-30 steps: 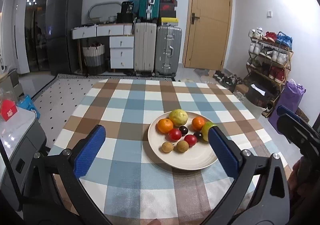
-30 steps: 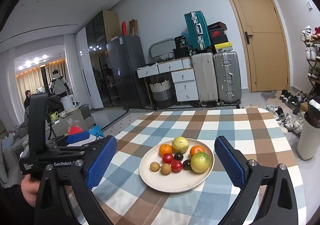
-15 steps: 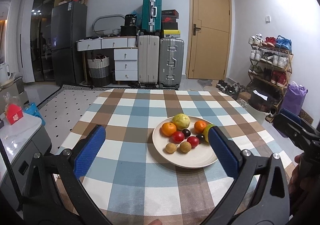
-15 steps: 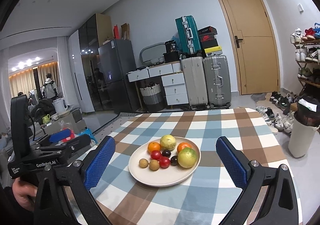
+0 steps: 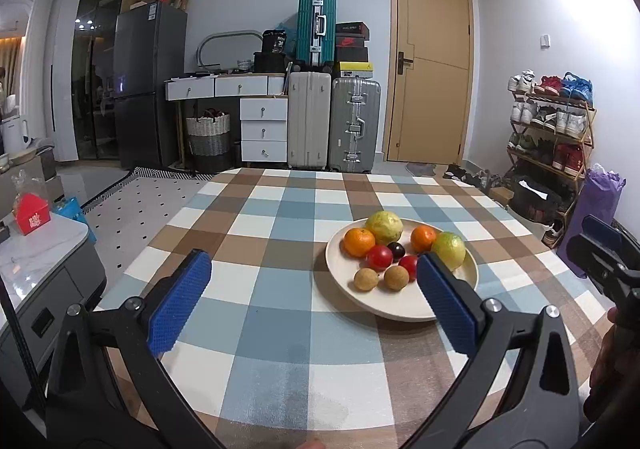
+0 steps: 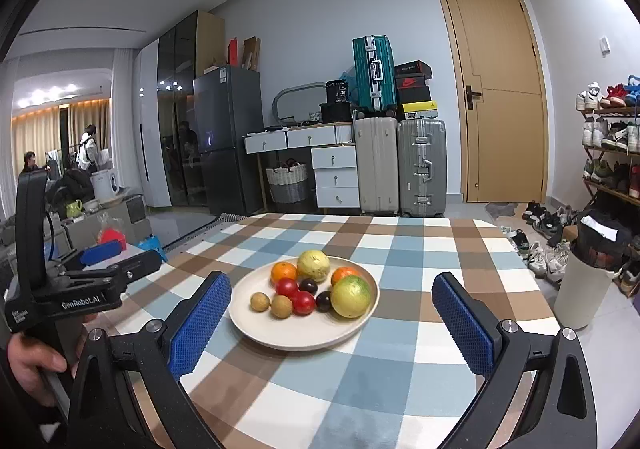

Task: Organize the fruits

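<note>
A cream plate rests on the checked tablecloth and holds several fruits: two oranges, two yellow-green guavas, red tomatoes, dark plums and two brown longans. My left gripper stands open near the table's front edge, left of the plate, with nothing between its fingers. Facing the plate from the front, my right gripper is open too, its blue pads wide on either side. The left gripper also shows at the left of the right wrist view, held by a hand.
The checked table reaches back toward suitcases, white drawers and a wooden door. A shoe rack and a white bin stand to the right. A grey side unit with a red box sits on the left.
Both grippers have tilted up and drifted back and left, so the plate now sits lower and further right in the left wrist view. Both stay open.
</note>
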The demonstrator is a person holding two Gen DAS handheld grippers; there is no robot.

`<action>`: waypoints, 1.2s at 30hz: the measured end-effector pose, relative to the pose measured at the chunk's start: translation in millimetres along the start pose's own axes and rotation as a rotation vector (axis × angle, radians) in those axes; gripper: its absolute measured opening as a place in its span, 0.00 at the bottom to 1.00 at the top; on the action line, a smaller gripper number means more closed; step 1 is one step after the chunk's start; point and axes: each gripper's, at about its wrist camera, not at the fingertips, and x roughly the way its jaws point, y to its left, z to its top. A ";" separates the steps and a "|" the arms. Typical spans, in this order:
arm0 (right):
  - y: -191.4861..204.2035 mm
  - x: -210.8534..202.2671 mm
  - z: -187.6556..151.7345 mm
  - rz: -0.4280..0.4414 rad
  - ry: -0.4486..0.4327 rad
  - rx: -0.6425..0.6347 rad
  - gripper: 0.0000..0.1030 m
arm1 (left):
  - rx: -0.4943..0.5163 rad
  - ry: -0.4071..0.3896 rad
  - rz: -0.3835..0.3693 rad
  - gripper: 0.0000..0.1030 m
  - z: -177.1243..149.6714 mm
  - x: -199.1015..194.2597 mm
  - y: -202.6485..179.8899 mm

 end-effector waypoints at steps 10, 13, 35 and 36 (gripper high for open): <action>-1.4 7.2 -16.8 0.000 -0.004 -0.010 1.00 | 0.043 -0.001 0.008 0.99 -16.4 18.0 -4.8; 7.5 11.7 -17.1 -0.017 0.017 -0.051 1.00 | 0.064 0.005 0.014 0.99 -17.2 19.4 -9.2; 7.5 13.4 -17.0 -0.021 0.017 -0.057 1.00 | 0.039 -0.068 0.049 0.99 -20.8 13.0 -6.3; 7.7 13.7 -17.1 -0.021 0.017 -0.057 1.00 | 0.039 -0.069 0.049 0.99 -21.0 13.5 -6.3</action>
